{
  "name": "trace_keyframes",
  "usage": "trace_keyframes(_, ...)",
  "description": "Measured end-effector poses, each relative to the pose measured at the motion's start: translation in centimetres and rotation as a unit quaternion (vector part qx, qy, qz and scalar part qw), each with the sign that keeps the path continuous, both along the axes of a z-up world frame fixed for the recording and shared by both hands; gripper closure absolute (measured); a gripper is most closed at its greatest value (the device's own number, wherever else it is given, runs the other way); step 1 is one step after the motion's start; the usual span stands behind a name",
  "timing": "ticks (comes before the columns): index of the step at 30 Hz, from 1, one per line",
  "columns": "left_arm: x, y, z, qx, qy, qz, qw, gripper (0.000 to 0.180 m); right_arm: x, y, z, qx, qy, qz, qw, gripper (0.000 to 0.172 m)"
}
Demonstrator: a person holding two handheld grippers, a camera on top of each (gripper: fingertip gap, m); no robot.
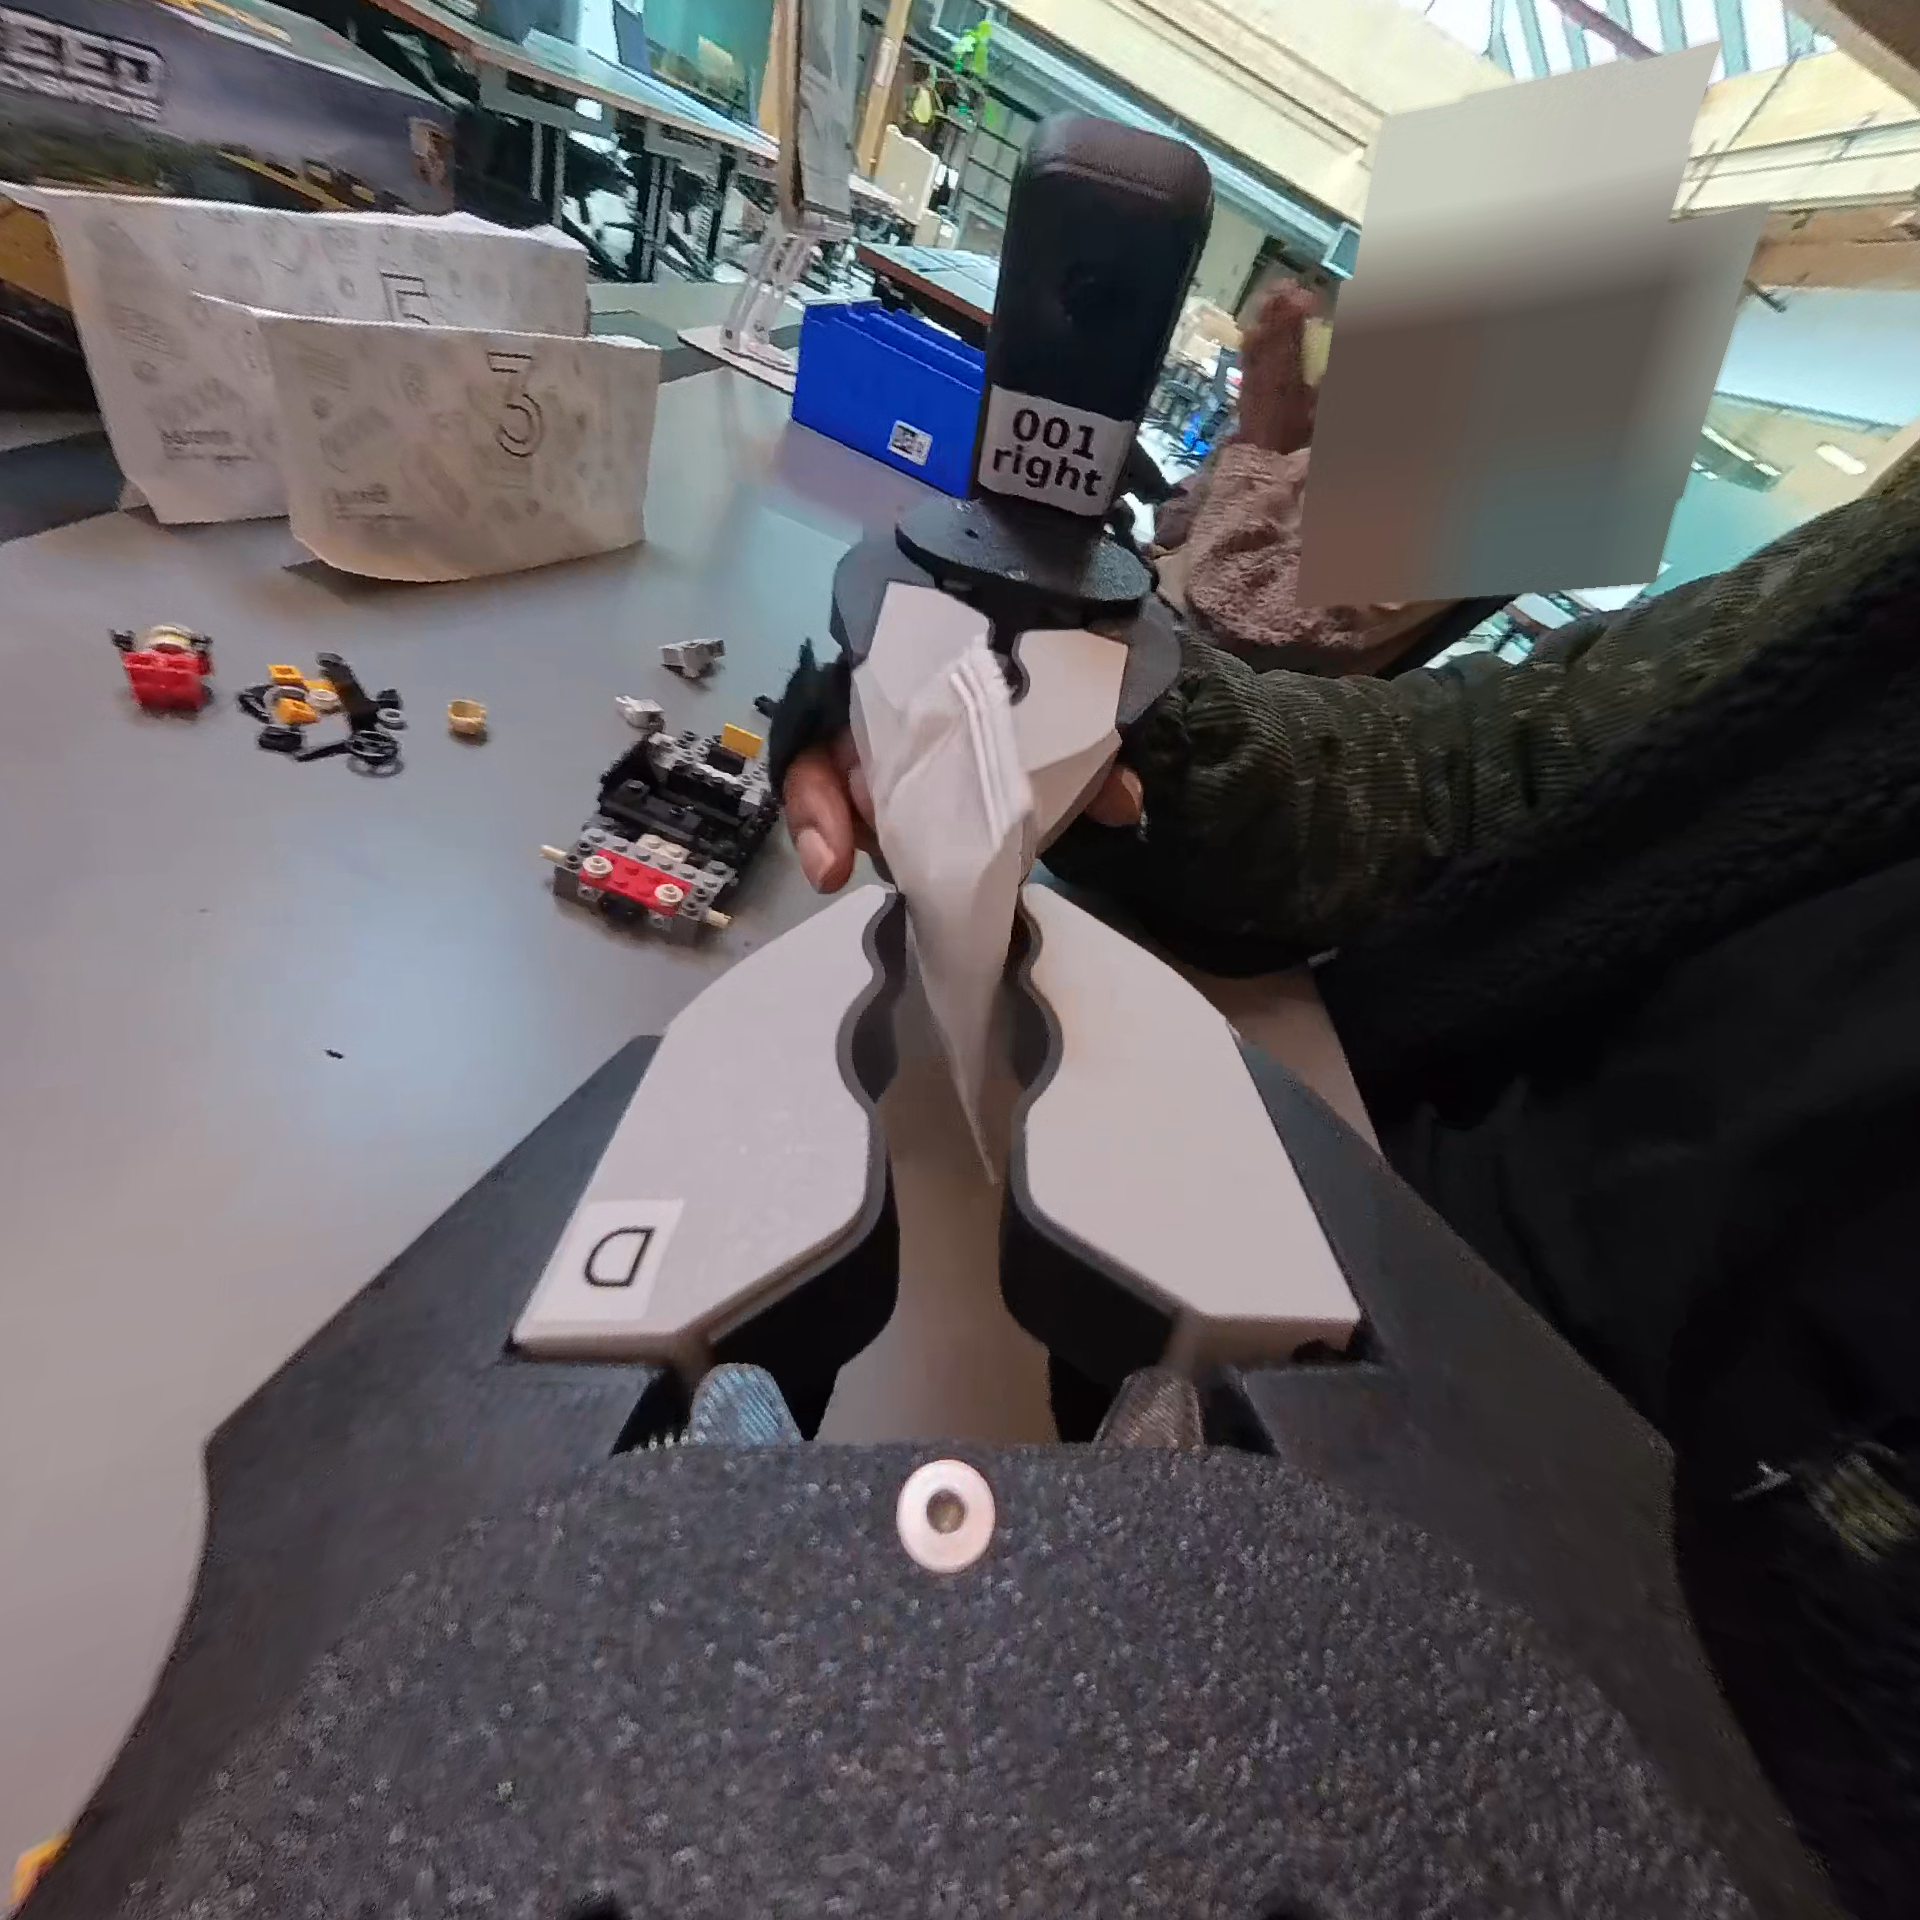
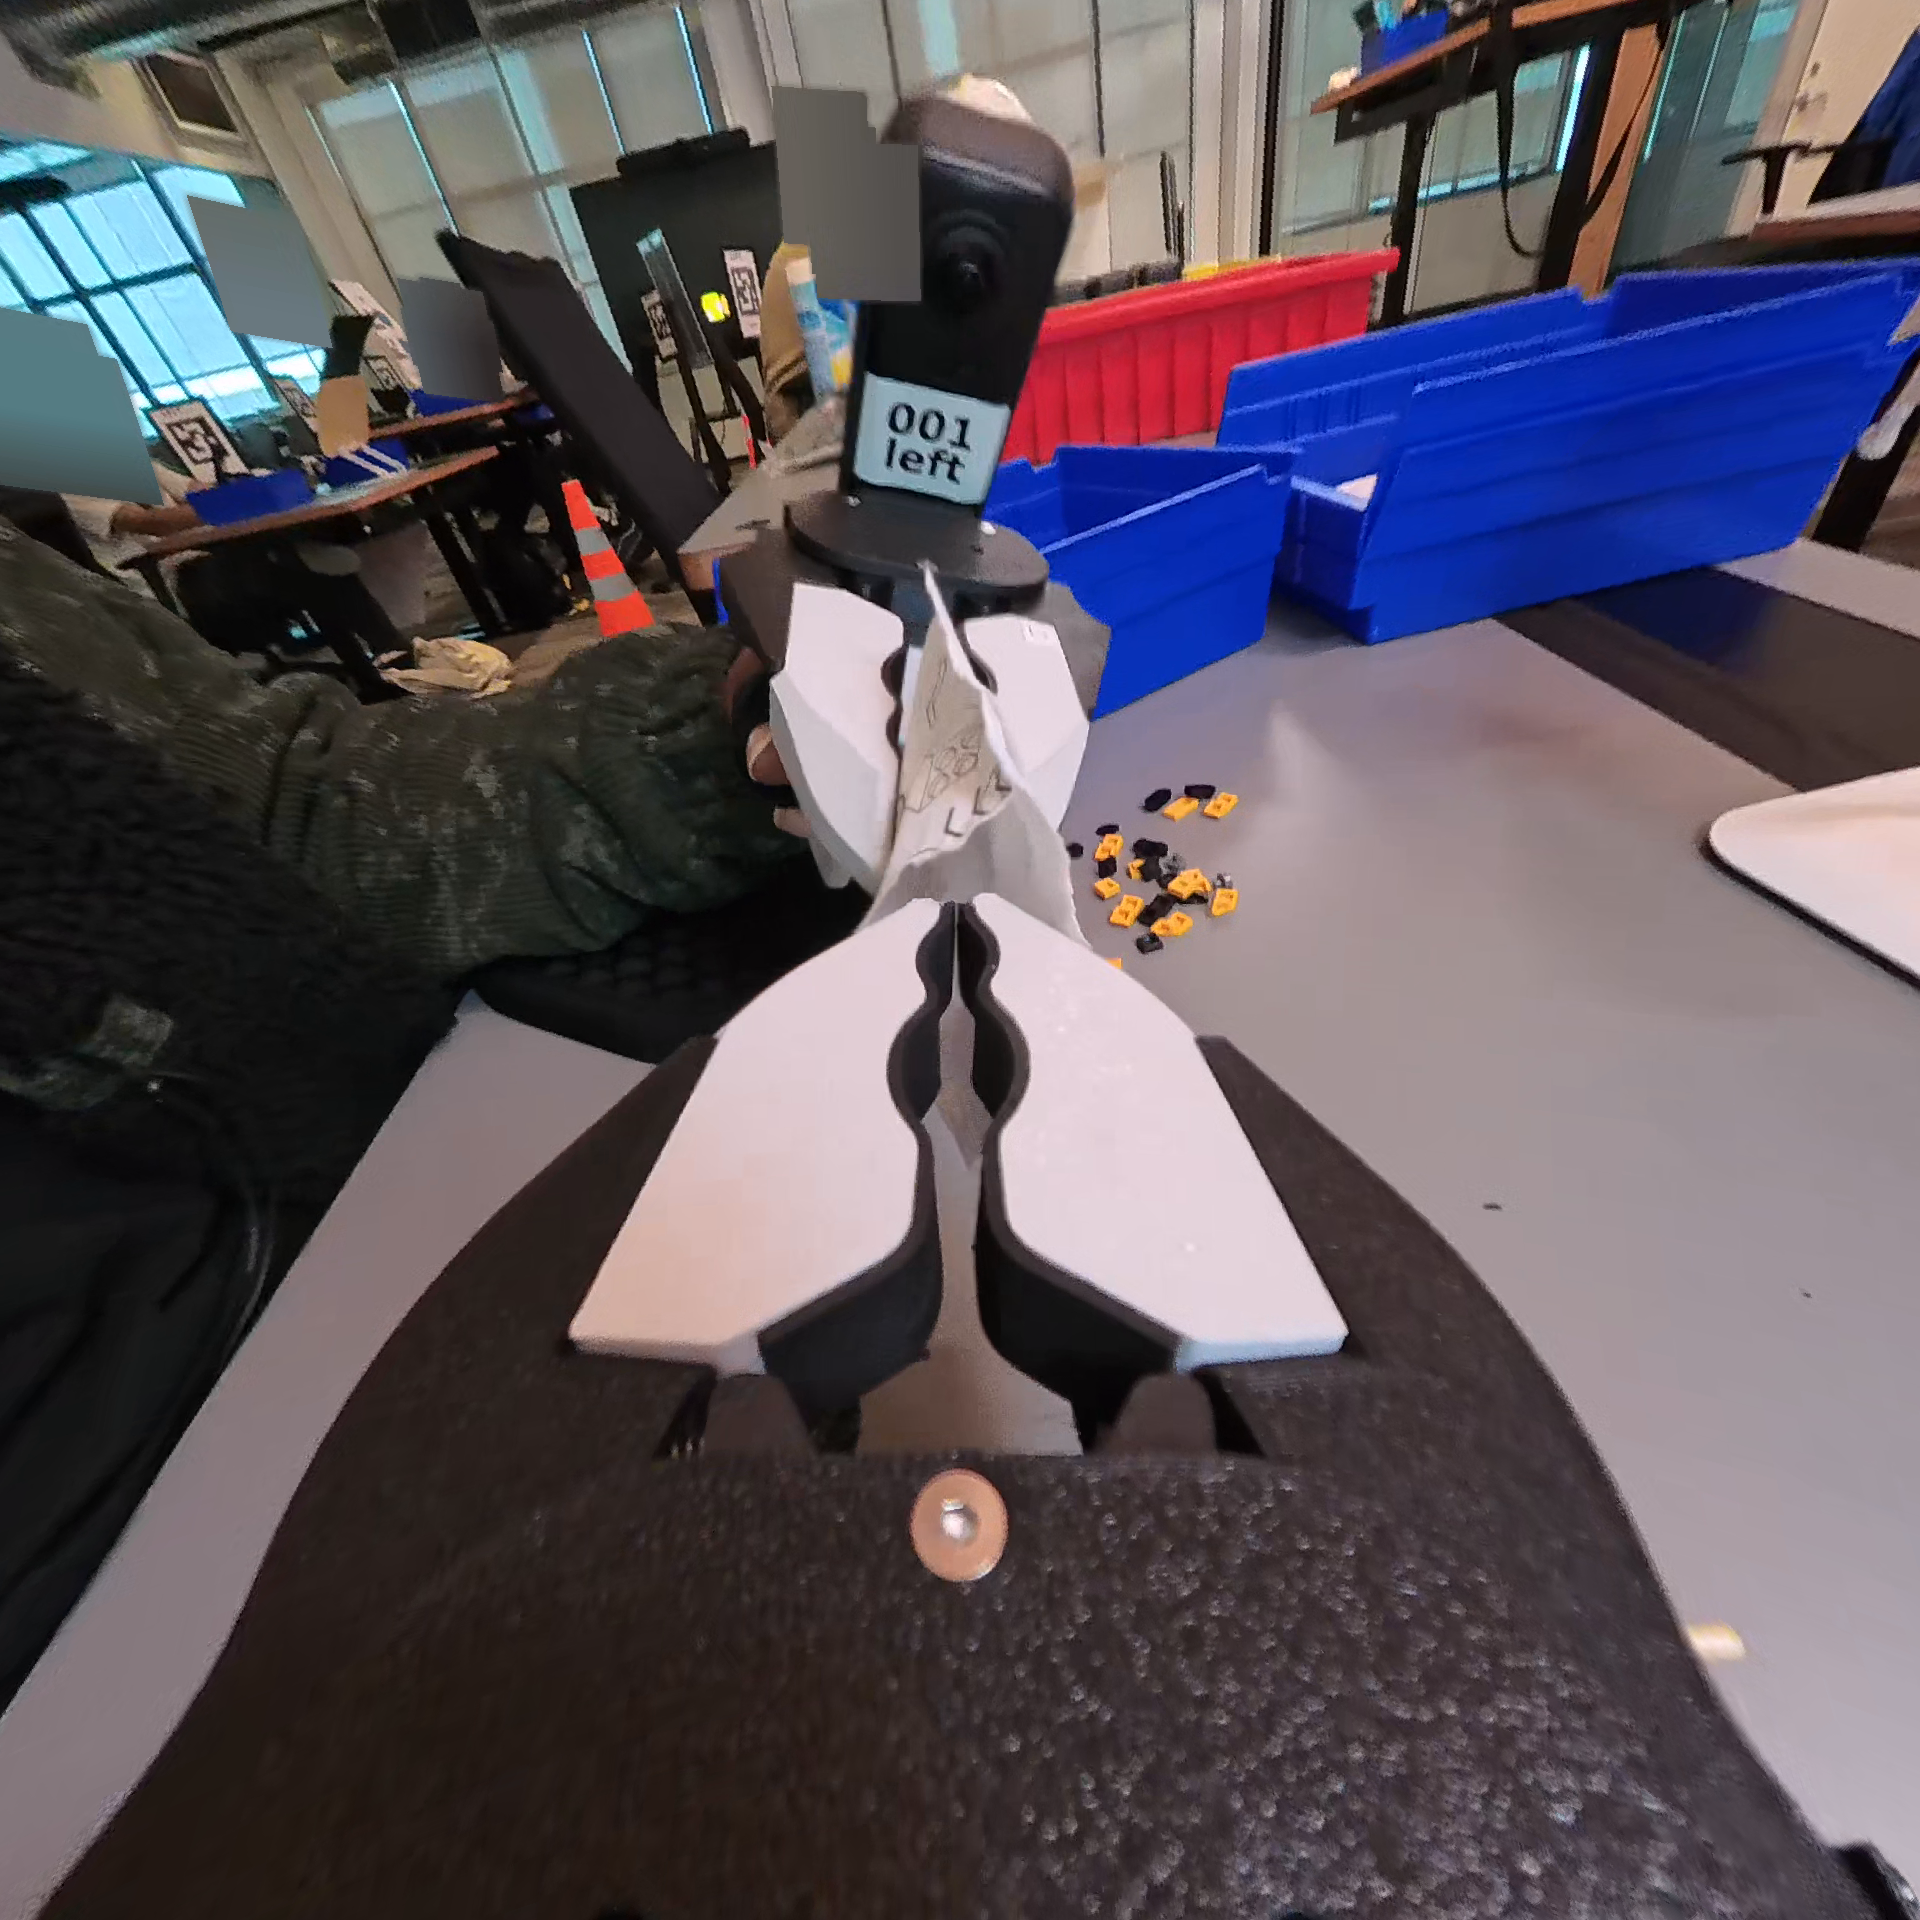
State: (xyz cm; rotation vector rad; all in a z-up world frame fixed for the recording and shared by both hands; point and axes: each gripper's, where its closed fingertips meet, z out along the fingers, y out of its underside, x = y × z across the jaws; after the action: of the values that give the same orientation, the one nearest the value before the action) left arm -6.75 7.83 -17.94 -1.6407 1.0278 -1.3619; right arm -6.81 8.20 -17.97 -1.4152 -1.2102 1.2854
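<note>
The two grippers face each other over the grey table (image 1: 260, 987), with a white printed paper bag (image 1: 956, 831) stretched between them. My left gripper (image 1: 961, 914) has its jaws apart. The bag's pointed end lies loosely between its fingers (image 1: 748, 1091). My right gripper (image 2: 956, 909) is shut on the bag's other end (image 2: 956, 800), which crumples just beyond its tips. In the right wrist view the left gripper's fingers (image 2: 831, 727) stand apart around the paper. In the left wrist view the right gripper's fingers (image 1: 1081, 707) close on it.
A partly built brick car (image 1: 665, 831), loose small parts (image 1: 322, 707) and a red figure (image 1: 166, 670) lie to the left. White numbered paper bags (image 1: 468, 447) stand behind. Orange and black pieces (image 2: 1164, 873), blue bins (image 2: 1558, 457) and a white board (image 2: 1829, 862) are to the right. My two grippers' fingertips are within a few centimetres of each other.
</note>
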Motion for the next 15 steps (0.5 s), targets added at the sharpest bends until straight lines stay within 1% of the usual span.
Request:
trace_keyframes(2,0.2,-0.4,-0.2,-0.006,0.002,-0.014,1.0,0.16,0.0,-0.3,0.3,0.003,0.007,0.008,1.0,0.168)
trace_keyframes(4,0.5,-0.7,-0.6,-0.007,0.009,-0.022,1.0,0.156,-0.3,-0.6,0.0,0.011,-0.004,0.012,1.0,0.166)
trace_keyframes(6,0.8,-0.9,-0.9,-0.011,0.013,-0.03,0.999,0.154,-0.8,-0.9,-0.8,0.028,-0.025,0.009,0.999,0.169)
trace_keyframes(8,0.9,-1.1,-0.8,-0.016,0.008,-0.037,0.999,0.153,-1.0,-1.2,-0.8,0.034,-0.024,0.011,0.999,0.171)
trace_keyframes(11,0.9,-1.2,-0.6,-0.016,0.006,-0.037,0.999,0.151,-1.1,-1.3,-0.7,0.035,-0.024,0.011,0.999,0.169)
trace_keyframes(15,1.0,-1.8,-0.5,-0.019,0.0,-0.055,0.998,0.146,-1.3,-1.9,-0.5,0.042,-0.018,0.023,0.999,0.168)
